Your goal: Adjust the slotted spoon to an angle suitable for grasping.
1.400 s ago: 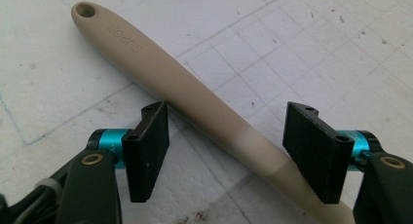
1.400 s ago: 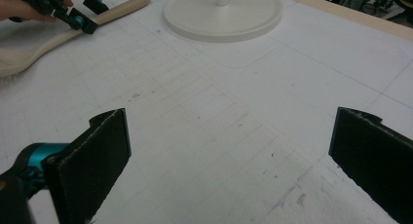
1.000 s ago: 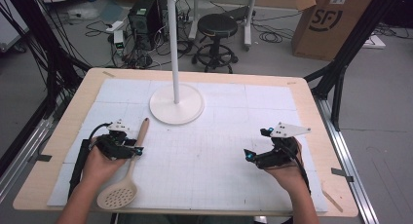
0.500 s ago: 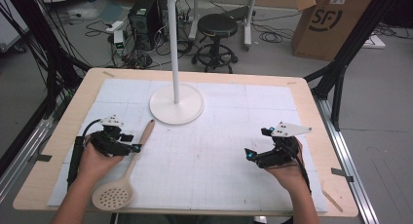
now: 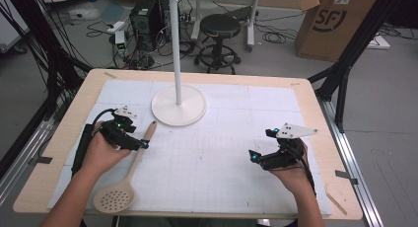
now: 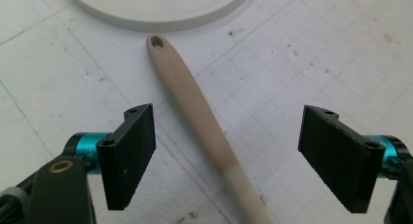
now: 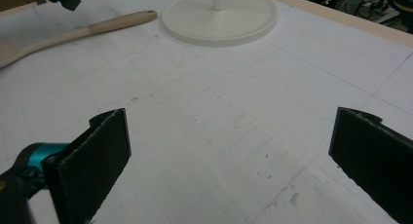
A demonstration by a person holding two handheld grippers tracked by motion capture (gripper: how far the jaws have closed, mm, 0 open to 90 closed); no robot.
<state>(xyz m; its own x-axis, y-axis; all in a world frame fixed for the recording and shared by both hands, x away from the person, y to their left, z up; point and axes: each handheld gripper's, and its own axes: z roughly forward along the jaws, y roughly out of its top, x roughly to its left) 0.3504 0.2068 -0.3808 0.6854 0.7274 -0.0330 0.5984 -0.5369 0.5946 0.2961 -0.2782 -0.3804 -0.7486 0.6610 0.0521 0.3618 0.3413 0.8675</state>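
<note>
A beige slotted spoon (image 5: 129,170) lies on the white gridded mat, its perforated bowl toward the near left edge and its handle (image 6: 200,117) pointing at the stand's base. My left gripper (image 5: 139,143) is open, and in the left gripper view (image 6: 228,158) the handle runs between the two wide-apart jaws without touching either. The handle's end has a hanging hole (image 6: 157,41). My right gripper (image 5: 254,157) rests open over bare mat at the right, with nothing between its jaws (image 7: 229,165). The spoon's handle (image 7: 83,31) also appears far off in the right gripper view.
A white hook stand (image 5: 176,49) rises from a round base (image 5: 178,106) at the mat's far centre; hooks sit at its top. The wooden table edge (image 5: 64,138) frames the mat. A stool, a cardboard box and cables sit on the floor beyond.
My left gripper has shifted along the spoon's handle, and the spoon has slid and turned slightly on the mat. The right gripper has stayed in place.
</note>
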